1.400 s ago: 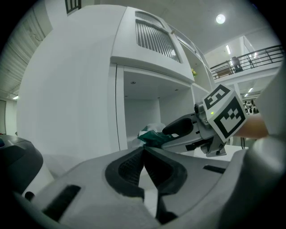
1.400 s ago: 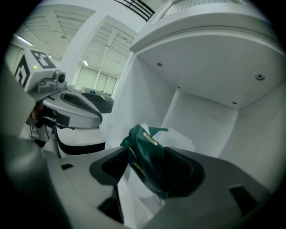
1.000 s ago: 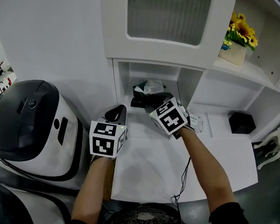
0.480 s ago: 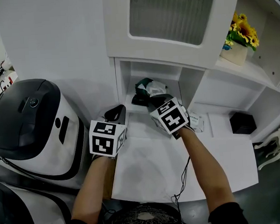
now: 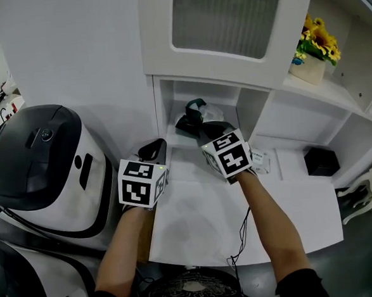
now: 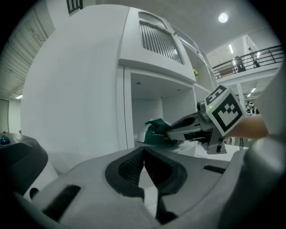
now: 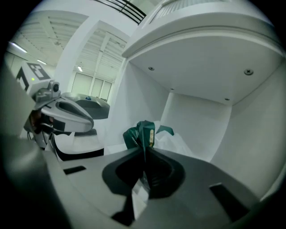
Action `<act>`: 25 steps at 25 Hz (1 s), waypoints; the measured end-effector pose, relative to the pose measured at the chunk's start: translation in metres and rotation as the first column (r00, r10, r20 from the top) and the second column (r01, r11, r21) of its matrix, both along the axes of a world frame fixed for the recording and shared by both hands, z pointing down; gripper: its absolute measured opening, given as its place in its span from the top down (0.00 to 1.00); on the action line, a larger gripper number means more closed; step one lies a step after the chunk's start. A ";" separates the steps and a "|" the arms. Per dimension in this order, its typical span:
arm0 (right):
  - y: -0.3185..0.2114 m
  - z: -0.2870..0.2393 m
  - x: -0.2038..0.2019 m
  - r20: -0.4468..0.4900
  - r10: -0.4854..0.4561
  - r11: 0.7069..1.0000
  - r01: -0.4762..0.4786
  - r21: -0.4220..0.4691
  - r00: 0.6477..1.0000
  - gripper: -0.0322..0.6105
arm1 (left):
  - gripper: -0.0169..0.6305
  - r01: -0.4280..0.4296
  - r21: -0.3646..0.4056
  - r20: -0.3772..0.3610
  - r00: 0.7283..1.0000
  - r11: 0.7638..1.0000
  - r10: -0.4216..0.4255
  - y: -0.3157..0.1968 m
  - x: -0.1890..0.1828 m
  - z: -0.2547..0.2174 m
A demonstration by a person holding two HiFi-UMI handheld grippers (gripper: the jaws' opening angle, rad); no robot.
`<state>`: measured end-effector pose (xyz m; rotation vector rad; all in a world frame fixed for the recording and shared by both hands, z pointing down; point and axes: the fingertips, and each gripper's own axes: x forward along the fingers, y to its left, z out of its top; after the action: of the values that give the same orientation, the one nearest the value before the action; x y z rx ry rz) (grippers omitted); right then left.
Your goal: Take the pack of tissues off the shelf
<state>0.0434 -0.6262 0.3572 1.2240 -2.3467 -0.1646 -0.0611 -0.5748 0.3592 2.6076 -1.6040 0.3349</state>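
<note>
Right hand-held gripper (image 7: 144,154) clamped on tissue pack (image 7: 139,133) (on shelf (image 7: 201,120)) — left hand-held gripper (image 6: 143,164) closed, empty

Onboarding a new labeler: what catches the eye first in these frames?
The right tongs, shut on the green-and-white pack of tissues inside the left cubby of the shelf. Next, the left tongs, shut and empty in front of the shelf, and the sunflowers on the upper right ledge.

The right gripper (image 5: 195,126) reaches forward, its fingers (image 7: 166,173) squeezed shut on the pack of tissues (image 7: 142,132) between them. The left gripper (image 5: 154,149) hangs to its left, fingers pressed together.
</note>
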 end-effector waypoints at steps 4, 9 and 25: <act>0.008 -0.011 0.000 0.028 0.011 1.000 -0.012 0.027 1.000 0.93 | 0.96 -0.003 0.007 -0.002 1.000 1.000 0.003 0.008 -0.001 -0.003; 0.022 -0.025 0.003 0.065 0.027 0.998 -0.030 0.050 0.997 0.93 | 0.96 -0.017 0.016 -0.005 1.000 1.000 0.017 0.020 0.001 -0.009; 0.092 -0.058 0.010 0.140 0.069 0.991 -0.084 0.101 0.988 0.93 | 0.96 -0.038 0.047 -0.010 0.999 0.998 0.038 0.076 -0.001 -0.028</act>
<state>0.0533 -0.5346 0.2988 1.4156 -2.4296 -0.1885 -0.0620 -0.4986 0.3312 2.6728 -1.5795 0.2885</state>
